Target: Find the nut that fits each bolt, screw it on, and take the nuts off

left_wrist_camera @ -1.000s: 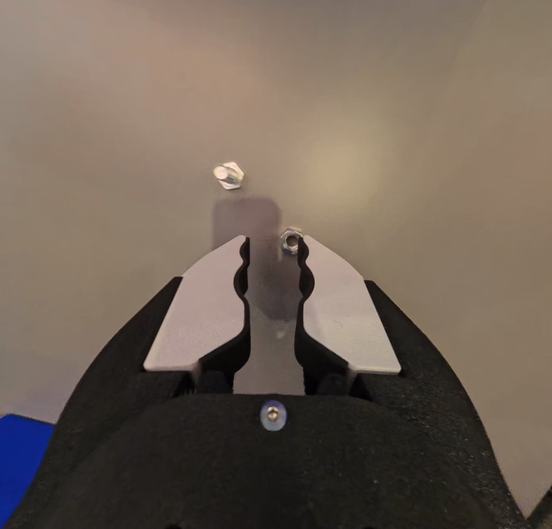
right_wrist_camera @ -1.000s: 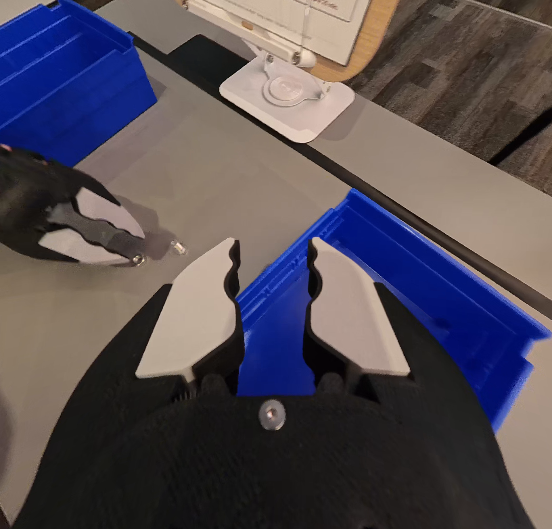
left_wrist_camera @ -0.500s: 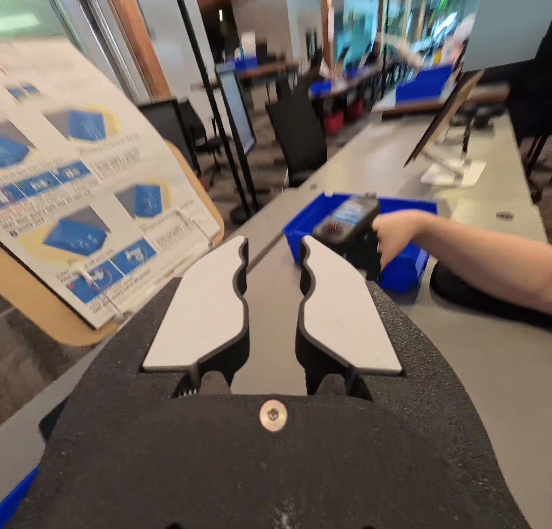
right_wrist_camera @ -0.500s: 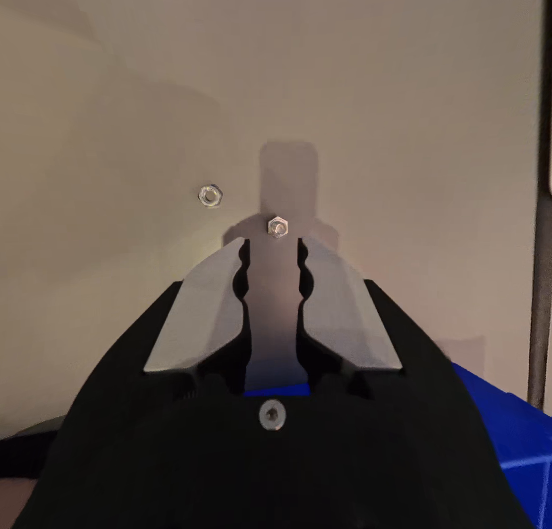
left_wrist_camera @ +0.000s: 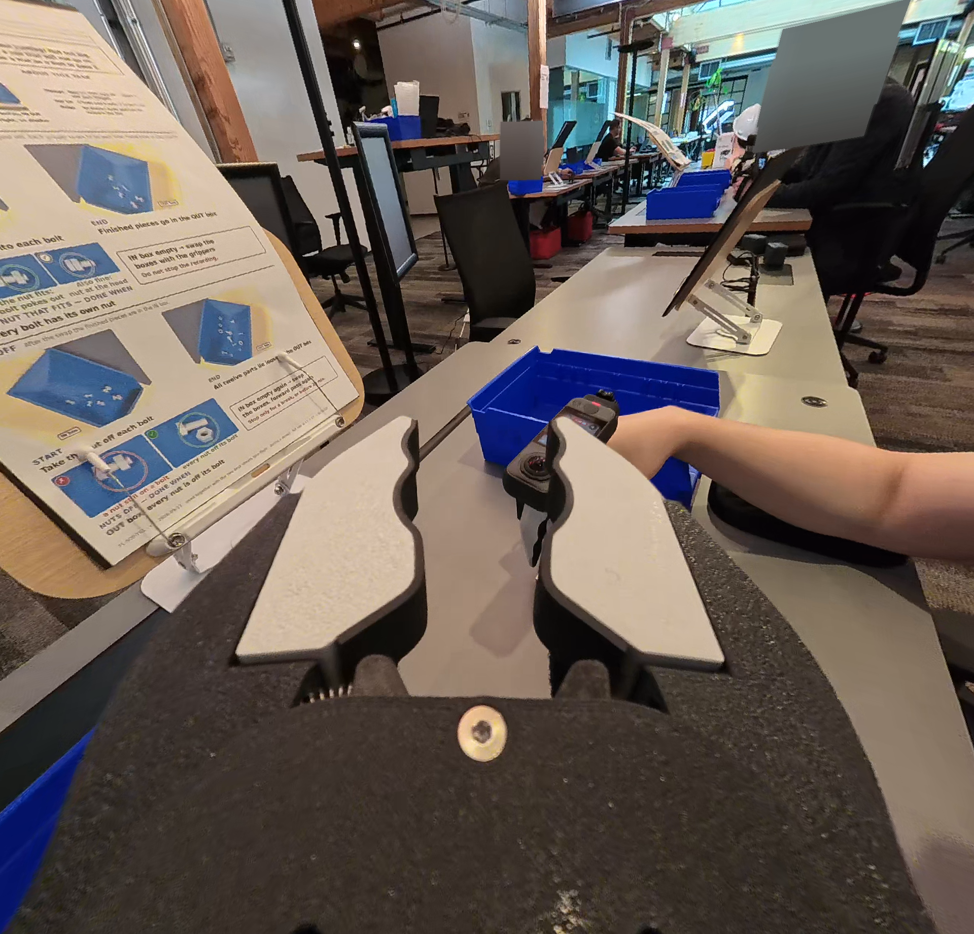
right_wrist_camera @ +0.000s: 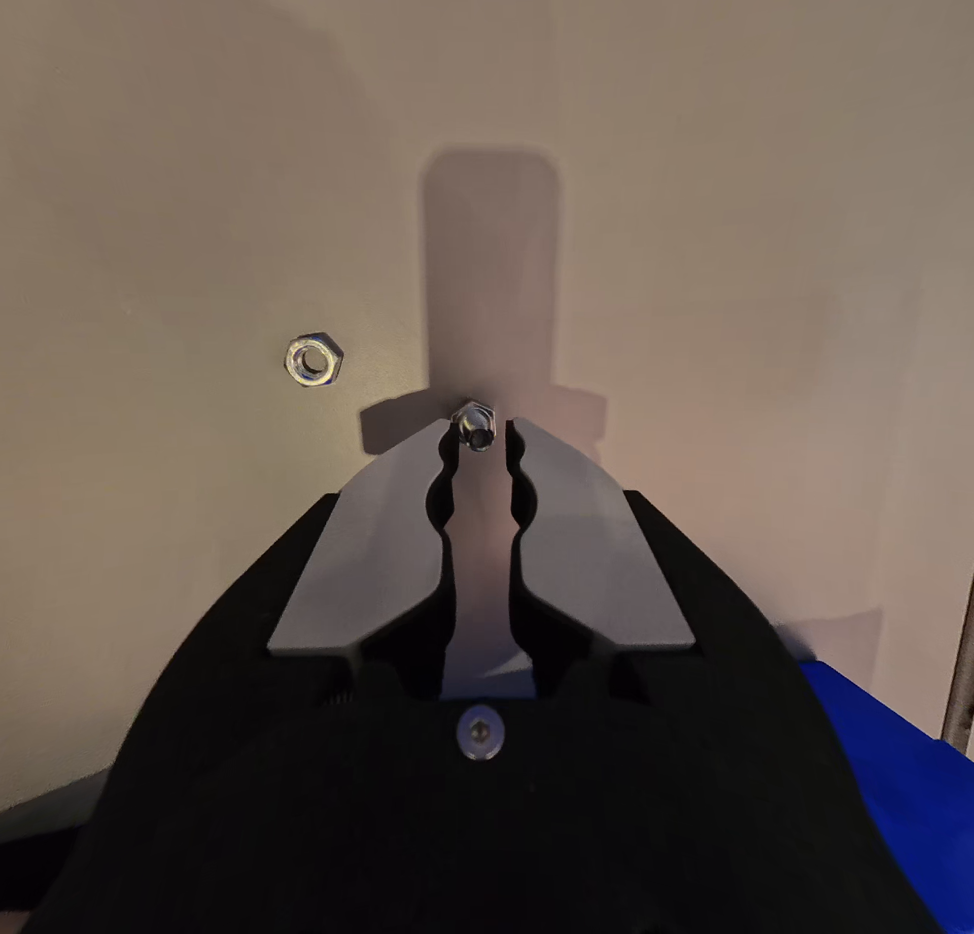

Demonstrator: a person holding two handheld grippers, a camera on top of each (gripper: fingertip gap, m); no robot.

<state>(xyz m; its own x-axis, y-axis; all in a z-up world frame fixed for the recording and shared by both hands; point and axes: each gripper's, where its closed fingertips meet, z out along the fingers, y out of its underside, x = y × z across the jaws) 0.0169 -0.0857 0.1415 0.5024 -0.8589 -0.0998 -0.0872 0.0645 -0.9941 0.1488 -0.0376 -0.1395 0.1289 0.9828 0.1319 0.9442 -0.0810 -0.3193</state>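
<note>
In the right wrist view I look straight down on the grey table [right_wrist_camera: 738, 223]. A small silver bolt [right_wrist_camera: 476, 426] stands on its hex head, shank up, between the tips of my right gripper [right_wrist_camera: 477, 430]. Its jaws are open, with a narrow gap on each side of the bolt. A loose silver hex nut [right_wrist_camera: 313, 366] lies flat to the bolt's left. My left gripper [left_wrist_camera: 482, 434] is open and empty, held up and looking level across the room. No bolt or nut shows in the left wrist view.
An empty blue bin [left_wrist_camera: 595, 397] stands on the table ahead of the left gripper, and a person's forearm [left_wrist_camera: 790, 487] reaches in from the right in front of it. An instruction board [left_wrist_camera: 132, 302] stands at the left. A blue bin corner [right_wrist_camera: 869, 740] shows at the lower right. From the right gripper's tips to the loose silver hex nut [right_wrist_camera: 313, 366] is close to 6 cm.
My left gripper has lifted off the table, leaving the nut, and now looks across the room. My right gripper swung from the blue bin over the bolt and came down around it.
</note>
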